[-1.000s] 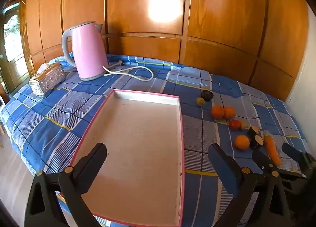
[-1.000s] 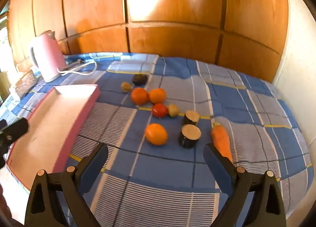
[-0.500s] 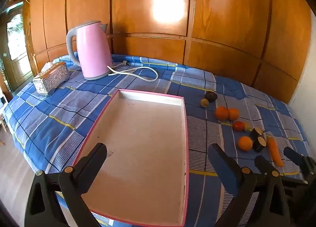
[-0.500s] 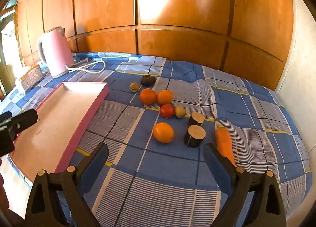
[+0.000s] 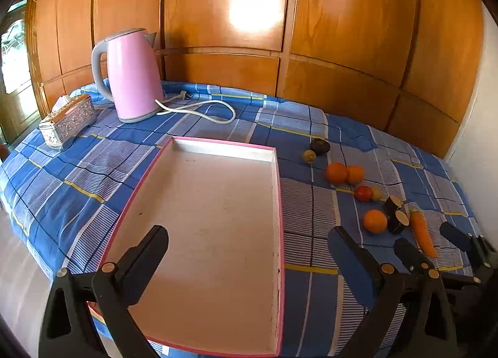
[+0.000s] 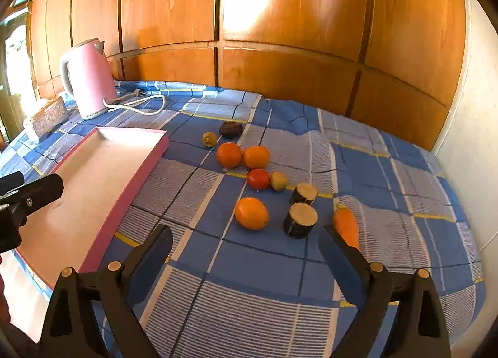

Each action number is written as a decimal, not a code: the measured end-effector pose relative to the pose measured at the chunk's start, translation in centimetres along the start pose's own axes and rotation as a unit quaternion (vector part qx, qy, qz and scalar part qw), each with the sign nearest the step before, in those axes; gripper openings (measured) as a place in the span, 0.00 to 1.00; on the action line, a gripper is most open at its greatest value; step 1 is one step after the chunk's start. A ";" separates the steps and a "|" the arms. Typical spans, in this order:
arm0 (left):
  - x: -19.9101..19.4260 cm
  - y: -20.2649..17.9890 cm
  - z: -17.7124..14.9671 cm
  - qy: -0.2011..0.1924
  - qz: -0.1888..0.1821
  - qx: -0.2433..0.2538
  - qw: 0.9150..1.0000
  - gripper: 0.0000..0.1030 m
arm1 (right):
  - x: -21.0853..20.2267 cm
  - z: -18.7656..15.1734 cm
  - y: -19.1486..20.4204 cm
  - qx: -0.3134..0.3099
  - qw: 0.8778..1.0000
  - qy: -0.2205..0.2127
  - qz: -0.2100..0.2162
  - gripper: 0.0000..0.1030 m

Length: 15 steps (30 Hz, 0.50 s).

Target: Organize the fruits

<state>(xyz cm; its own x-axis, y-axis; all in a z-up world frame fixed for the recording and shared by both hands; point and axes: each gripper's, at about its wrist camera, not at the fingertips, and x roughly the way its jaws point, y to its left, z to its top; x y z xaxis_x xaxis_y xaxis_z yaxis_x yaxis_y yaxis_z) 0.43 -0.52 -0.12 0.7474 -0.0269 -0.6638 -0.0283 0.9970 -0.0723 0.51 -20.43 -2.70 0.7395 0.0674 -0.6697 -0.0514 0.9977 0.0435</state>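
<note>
A pink-rimmed white tray [image 5: 274,168] [image 6: 155,152] lies empty on the blue checked cloth. To its right lie several fruits: a near orange [image 6: 251,213] [image 5: 374,220], two oranges [image 6: 229,155] side by side, a red tomato [image 6: 258,178], two small green fruits [image 6: 278,180], a dark avocado [image 6: 230,129], two dark cut pieces [image 6: 300,220] and a carrot [image 6: 346,227] [image 5: 421,233]. My left gripper [image 5: 247,249] is open and empty above the tray's near end. My right gripper [image 6: 246,243] is open and empty, just short of the near orange.
A pink kettle [image 5: 132,75] with a white cord [image 5: 199,107] stands at the back left, beside a silver tissue box [image 5: 67,120]. Wooden panels [image 5: 249,31] close the back; a white wall [image 6: 473,109] bounds the right. The table's front edge is near the grippers.
Both grippers have pulled back and risen a little, so the table looks farther and more of the wall shows. Both stay open. No fruit has moved.
</note>
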 end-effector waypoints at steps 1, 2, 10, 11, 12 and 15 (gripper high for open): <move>0.0 -0.1 0.0 -0.001 0.000 0.000 1.000 1.00 | 0.0 0.1 -0.2 0.005 1.000 0.002 0.001 0.93; -0.1 -0.2 0.1 -0.003 -0.001 0.001 1.000 1.00 | 0.1 0.1 -0.4 0.010 1.000 0.003 0.001 0.93; -1.3 -0.1 -0.4 -0.017 -0.012 0.018 1.000 1.00 | -0.4 -0.1 -1.0 0.018 1.000 -0.004 -0.002 0.93; -1.4 -0.1 -0.4 -0.018 -0.013 0.019 1.000 1.00 | -0.5 -0.1 -1.0 0.018 1.000 -0.006 -0.001 0.93; -1.4 -0.2 -0.4 -0.019 -0.015 0.020 1.000 1.00 | -0.7 -0.1 -1.1 0.017 1.000 -0.008 0.000 0.93; -1.7 -0.4 -0.4 -0.022 -0.018 0.026 0.999 1.00 | -0.8 0.0 -1.0 0.014 1.000 -0.009 -0.002 0.93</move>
<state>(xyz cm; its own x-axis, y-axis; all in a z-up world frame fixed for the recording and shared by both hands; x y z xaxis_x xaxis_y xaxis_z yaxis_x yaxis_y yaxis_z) -1.08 -0.94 0.72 0.7759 -0.0608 -0.6279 0.0327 0.9979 -0.0562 -0.06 -21.48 -2.23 0.7517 0.0622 -0.6566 -0.0286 0.9977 0.0618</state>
